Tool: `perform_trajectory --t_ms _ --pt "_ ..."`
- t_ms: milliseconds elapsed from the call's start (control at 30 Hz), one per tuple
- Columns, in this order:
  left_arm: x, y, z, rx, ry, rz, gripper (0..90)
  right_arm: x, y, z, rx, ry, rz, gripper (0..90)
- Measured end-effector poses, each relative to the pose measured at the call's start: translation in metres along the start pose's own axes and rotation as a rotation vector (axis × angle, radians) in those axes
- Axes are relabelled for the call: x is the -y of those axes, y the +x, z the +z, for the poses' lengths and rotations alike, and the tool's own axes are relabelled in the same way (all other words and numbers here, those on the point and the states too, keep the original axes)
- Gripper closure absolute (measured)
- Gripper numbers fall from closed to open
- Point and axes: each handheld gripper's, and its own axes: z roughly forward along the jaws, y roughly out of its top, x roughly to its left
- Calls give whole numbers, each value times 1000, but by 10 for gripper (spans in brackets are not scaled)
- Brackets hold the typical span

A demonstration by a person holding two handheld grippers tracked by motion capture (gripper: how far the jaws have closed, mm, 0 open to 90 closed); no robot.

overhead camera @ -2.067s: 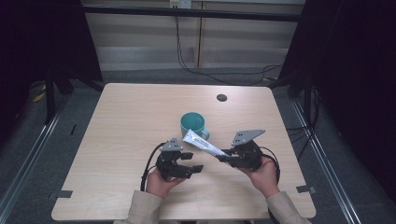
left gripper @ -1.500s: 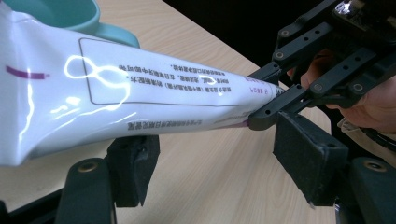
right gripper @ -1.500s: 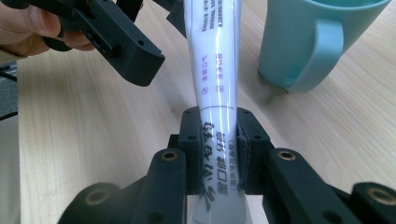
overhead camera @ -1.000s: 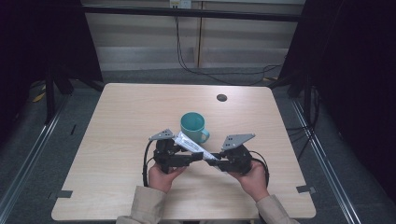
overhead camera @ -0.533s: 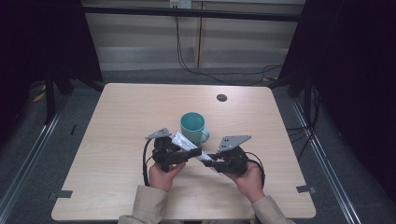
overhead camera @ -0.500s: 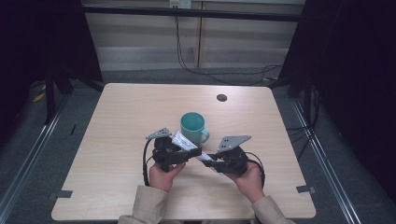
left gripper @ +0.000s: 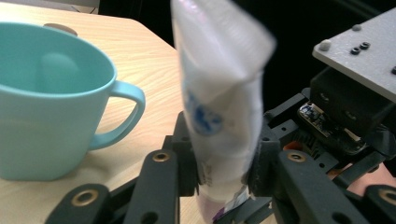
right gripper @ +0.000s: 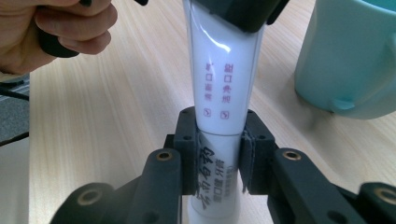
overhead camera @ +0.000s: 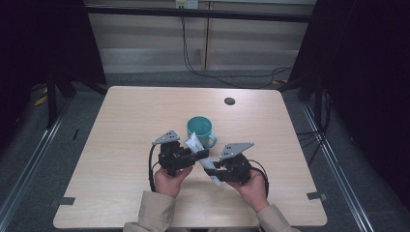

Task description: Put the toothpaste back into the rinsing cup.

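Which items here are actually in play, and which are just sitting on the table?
In play:
- white squeeze tube with red print, gripped by both grippers
- left gripper, jaws just closed on the tube
- right gripper, clamped on the tube

Lying about:
- teal plastic mug with a handle, just behind the tube
- small dark round disc, near the far edge of the wooden table

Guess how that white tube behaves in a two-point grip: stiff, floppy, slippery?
Probably soft: the white tube looks pinched where the right gripper clamps it, jaws shut on it. Likely floppy toward its flat crimped end, above the left gripper, whose jaws have just closed on it. Its glossy skin may slip. It looks light.
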Motion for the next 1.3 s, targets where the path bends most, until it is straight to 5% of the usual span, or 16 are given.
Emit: perform_trajectory --t_ms 233,467,767,1300 --pt "-8 -9 -2 -29 48 77 738 0 3 -1 8 -14 -5 670" --pt "-14 -8 -11 -48 38 83 746 2 0 -3 39 -23 28 485" --pt "-16 -6 -15 -60 1 65 749 5 0 8 22 16 27 467" --pt "-22 -10 -8 -124 -72 25 757 3 13 14 -1 -31 40 479"
